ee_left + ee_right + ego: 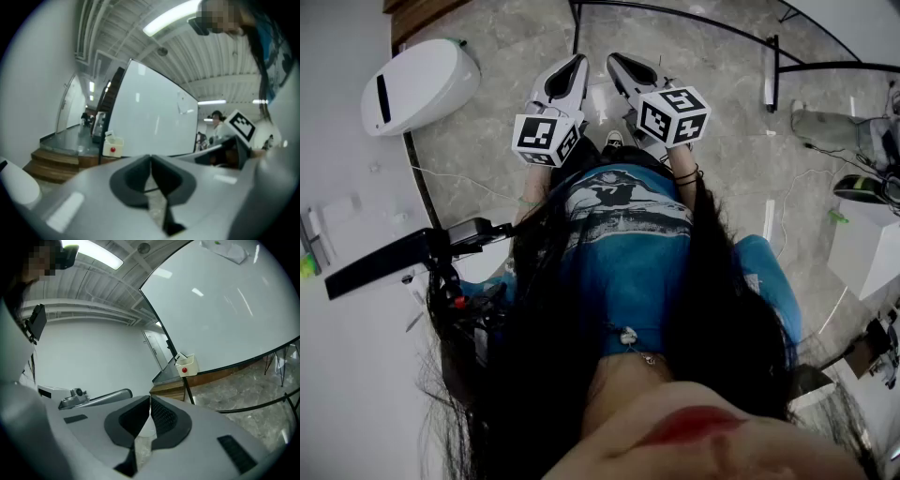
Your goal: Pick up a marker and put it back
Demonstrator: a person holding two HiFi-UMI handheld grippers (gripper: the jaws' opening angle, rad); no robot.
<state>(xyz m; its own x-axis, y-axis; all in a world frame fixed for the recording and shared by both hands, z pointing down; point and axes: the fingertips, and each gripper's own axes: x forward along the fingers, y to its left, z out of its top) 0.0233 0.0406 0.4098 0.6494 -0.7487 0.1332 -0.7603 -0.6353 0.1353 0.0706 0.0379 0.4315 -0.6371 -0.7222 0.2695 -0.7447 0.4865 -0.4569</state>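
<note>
Both grippers sit low in front of the person's waist, side by side and aimed forward over the floor [487, 56]. The left gripper [577, 64] has its pads pressed together at the tips with nothing between them, and the right gripper [615, 62] is just as tightly closed and empty.

No marker can be made out in any view. The likeliest place for one is the small white box [186, 365] with a red dot, which hangs at the lower edge of the whiteboard [225, 310]. That box is well apart from both sets of jaws, ahead and above their tips. It shows right of centre in the right gripper view and left of centre in the left gripper view [112, 146]. How a marker would lie inside it cannot be told.

In the head view the board's black frame [773, 61] runs ahead and to the right, so the right gripper is probably the nearer one. The floor between them looks open. The frame's legs and the wooden steps [51, 164] near the box are the edges to mind, and the jaws need opening before any reach.
</note>
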